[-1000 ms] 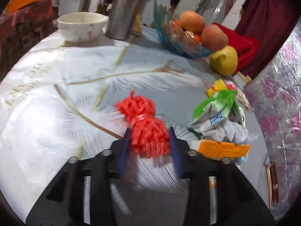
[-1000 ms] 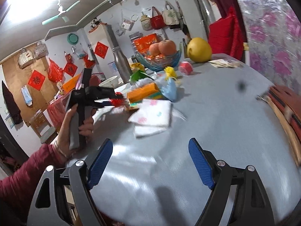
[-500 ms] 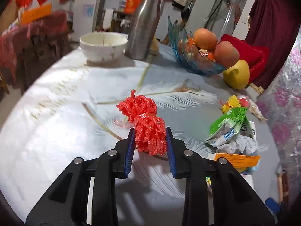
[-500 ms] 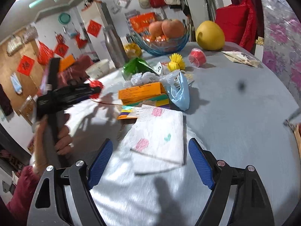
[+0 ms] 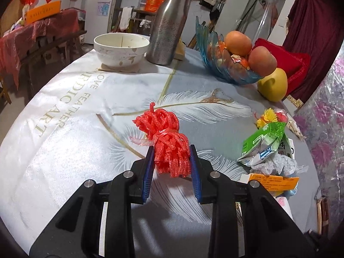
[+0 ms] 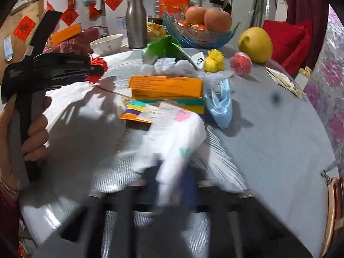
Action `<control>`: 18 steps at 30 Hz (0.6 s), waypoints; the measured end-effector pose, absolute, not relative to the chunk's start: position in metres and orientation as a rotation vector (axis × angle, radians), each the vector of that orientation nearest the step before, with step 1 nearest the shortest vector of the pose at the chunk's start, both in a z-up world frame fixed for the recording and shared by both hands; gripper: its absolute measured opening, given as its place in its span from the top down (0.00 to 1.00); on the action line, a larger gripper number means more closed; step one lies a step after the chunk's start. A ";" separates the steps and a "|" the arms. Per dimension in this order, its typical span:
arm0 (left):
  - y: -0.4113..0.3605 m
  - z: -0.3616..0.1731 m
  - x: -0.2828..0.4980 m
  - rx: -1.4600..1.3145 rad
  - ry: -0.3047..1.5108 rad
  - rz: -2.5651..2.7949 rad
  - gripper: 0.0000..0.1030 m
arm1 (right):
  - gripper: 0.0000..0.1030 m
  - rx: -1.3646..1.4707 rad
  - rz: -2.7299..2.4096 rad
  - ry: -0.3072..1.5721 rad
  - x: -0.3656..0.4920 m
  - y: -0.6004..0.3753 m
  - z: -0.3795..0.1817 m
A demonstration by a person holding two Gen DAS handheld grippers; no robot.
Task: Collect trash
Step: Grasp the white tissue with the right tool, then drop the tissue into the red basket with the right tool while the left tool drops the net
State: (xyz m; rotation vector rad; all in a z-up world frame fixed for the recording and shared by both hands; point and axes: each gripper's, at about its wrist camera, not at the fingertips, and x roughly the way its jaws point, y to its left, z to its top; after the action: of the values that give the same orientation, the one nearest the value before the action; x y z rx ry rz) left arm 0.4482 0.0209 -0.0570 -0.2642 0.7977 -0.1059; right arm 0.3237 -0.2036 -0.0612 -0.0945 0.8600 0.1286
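A red foam fruit net lies on the feather-print tablecloth, and my left gripper is shut on its near end. The right wrist view shows that same left gripper in a person's hand, with the red net at its tip. My right gripper, blurred, is shut on a white printed paper napkin, which bunches up between the blue pads. Behind the napkin sit an orange box, a blue face mask, crumpled white plastic and a green carton.
At the back stand a white bowl, a steel bottle, a blue glass fruit bowl and a yellow pomelo. Yellow foam nets and a red cup lie near the pomelo. The table edge runs along the right.
My right gripper swung in over the napkin and went from wide open to shut on it, crumpling it. My left gripper tightened on the red net and stayed about where it was.
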 end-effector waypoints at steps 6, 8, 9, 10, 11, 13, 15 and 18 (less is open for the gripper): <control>0.018 -0.046 0.431 -0.219 0.728 -0.099 0.69 | 0.95 0.037 0.181 0.771 0.294 -0.216 -0.047; 0.018 -0.040 0.418 -0.205 0.688 -0.103 0.69 | 0.95 0.098 0.214 0.712 0.268 -0.221 -0.035; 0.019 -0.036 0.409 -0.214 0.670 -0.128 0.69 | 0.95 0.113 0.223 0.693 0.258 -0.222 -0.030; 0.020 -0.034 0.403 -0.220 0.661 -0.150 0.69 | 0.95 0.125 0.233 0.667 0.245 -0.224 -0.023; 0.021 -0.032 0.394 -0.214 0.650 -0.163 0.69 | 0.95 0.126 0.236 0.650 0.236 -0.225 -0.018; 0.024 -0.026 0.370 -0.184 0.637 -0.157 0.69 | 0.95 0.120 0.238 0.608 0.215 -0.229 -0.003; 0.029 -0.018 0.350 -0.192 0.627 -0.177 0.69 | 0.95 0.127 0.249 0.561 0.194 -0.233 0.012; 0.038 0.005 0.307 -0.205 0.580 -0.198 0.69 | 0.95 0.140 0.270 0.492 0.166 -0.237 0.033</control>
State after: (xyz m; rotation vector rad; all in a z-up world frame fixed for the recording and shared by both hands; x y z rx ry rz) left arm 0.3075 0.0382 0.0055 -0.2055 0.5796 -0.1976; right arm 0.1663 -0.2373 0.0333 0.1397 0.4923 0.2699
